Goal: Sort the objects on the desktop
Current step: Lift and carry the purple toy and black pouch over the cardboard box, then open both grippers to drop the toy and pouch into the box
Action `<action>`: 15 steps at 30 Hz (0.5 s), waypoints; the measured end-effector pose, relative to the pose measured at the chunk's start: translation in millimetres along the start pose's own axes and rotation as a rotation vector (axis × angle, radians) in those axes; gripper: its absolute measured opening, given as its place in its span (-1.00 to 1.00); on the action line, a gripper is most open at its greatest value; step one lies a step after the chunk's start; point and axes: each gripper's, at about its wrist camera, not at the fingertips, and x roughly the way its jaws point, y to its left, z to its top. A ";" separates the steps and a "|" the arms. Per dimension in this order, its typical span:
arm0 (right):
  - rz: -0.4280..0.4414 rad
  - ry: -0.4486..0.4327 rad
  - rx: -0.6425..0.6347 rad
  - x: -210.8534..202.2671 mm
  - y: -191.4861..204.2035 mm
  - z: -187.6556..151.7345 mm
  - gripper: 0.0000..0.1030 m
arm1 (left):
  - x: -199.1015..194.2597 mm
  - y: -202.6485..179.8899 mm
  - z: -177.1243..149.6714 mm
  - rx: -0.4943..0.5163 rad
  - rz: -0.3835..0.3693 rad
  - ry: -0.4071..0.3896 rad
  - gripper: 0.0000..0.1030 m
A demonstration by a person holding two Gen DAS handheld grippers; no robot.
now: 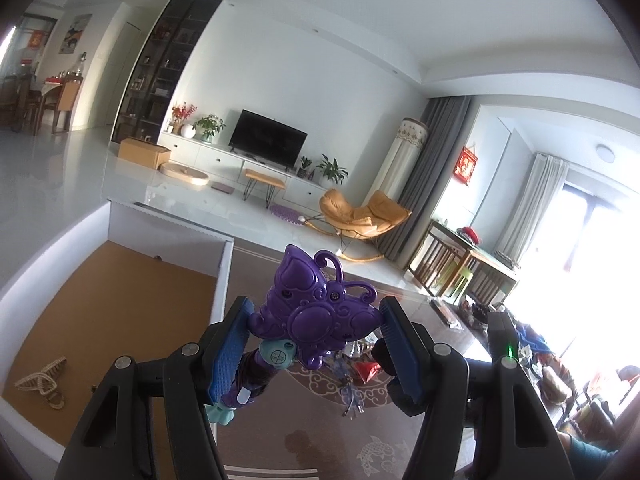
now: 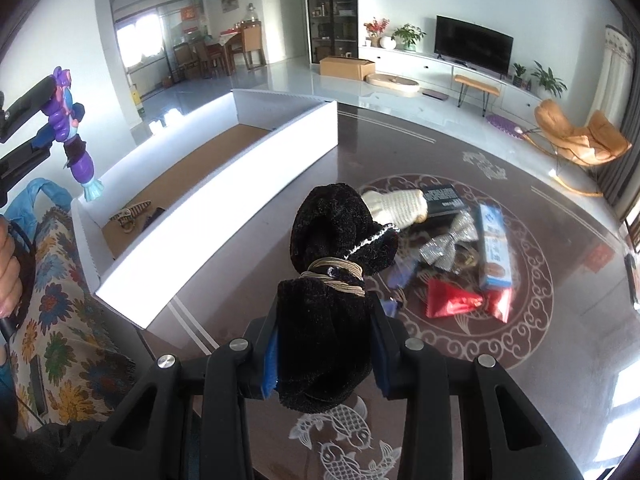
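My left gripper (image 1: 316,310) is shut on a purple butterfly toy (image 1: 320,312) with a teal-trimmed tail, held in the air beside the white box (image 1: 226,276). The right wrist view shows that same left gripper (image 2: 52,114) and the purple toy (image 2: 64,120) at the upper left, above the white box's near end (image 2: 208,236). My right gripper (image 2: 326,316) is shut on a black fuzzy bow (image 2: 332,280) wrapped with gold thread, lifted over the dark patterned table (image 2: 520,360).
A woven hair clip (image 2: 130,212) lies on the box's brown floor. On the table sits a pile: a white knitted item (image 2: 400,206), a black packet (image 2: 444,198), a silver glitter bow (image 2: 452,242), a blue snack pack (image 2: 494,248) and red wrappers (image 2: 452,300). A floral cloth (image 2: 64,320) lies at left.
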 end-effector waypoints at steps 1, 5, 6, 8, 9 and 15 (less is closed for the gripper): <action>0.007 -0.002 -0.007 0.8 4.1 3.6 -0.28 | -4.1 3.2 2.0 -0.003 0.004 -0.010 0.25; 0.038 -0.006 -0.038 6.0 24.5 18.9 -0.28 | -17.2 19.4 10.1 -0.020 0.019 -0.030 0.25; 0.045 -0.007 -0.045 7.6 29.7 22.7 -0.28 | -19.5 25.0 11.7 -0.022 0.027 -0.033 0.25; 0.066 -0.011 -0.065 10.8 43.6 32.4 -0.28 | -22.6 33.9 13.8 -0.027 0.042 -0.035 0.25; 0.077 -0.015 -0.074 11.8 49.7 37.3 -0.28 | -24.2 39.0 15.4 -0.032 0.052 -0.035 0.25; 0.185 -0.049 -0.128 20.9 101.9 77.5 -0.28 | -37.0 75.6 24.0 -0.056 0.117 -0.017 0.25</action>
